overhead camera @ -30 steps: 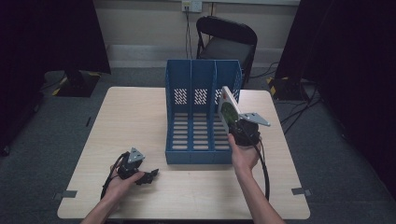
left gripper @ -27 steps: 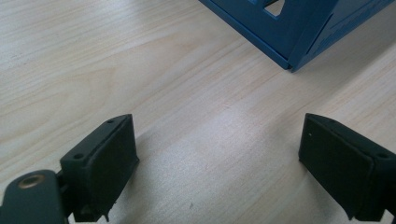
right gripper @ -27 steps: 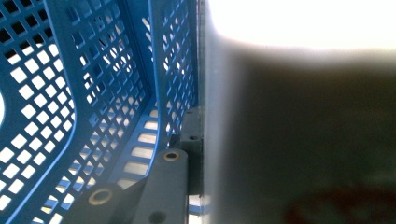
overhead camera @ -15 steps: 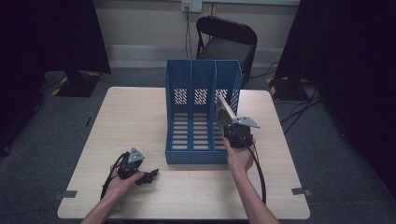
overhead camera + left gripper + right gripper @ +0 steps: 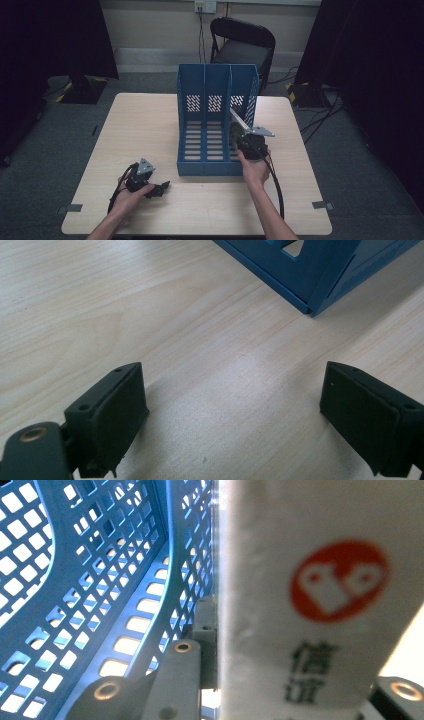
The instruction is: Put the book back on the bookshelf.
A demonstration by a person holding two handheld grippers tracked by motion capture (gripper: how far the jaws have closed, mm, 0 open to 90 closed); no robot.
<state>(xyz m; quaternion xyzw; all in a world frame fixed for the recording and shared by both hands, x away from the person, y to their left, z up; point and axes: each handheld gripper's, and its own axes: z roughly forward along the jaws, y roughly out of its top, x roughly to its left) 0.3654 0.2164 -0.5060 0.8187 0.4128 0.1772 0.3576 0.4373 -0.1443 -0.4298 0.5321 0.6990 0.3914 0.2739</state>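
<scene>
Since the earlier pictures my right claw (image 5: 239, 131) has come lower, and the white booklet (image 5: 237, 121) that it carries now stands deeper in the rightmost compartment of the blue file holder (image 5: 206, 120). Before, the booklet was more above the holder's right wall; now its lower part is inside that compartment. My left hand has not changed its place.

The right claw is pressed together on the booklet and pinches it by its near edge. In the right gripper view the booklet (image 5: 320, 590) is very near to the camera, tilted, with a red round logo and dark characters on it, and the perforated blue wall of the holder (image 5: 75, 570) is just beside it.

The left claw (image 5: 159, 189) rests low on the surface (image 5: 140, 125) near the front left corner, well apart from the holder. Its jaws are spread wide and nothing is between them; in the left gripper view I see bare wood between the two black pads (image 5: 117, 410).
</scene>
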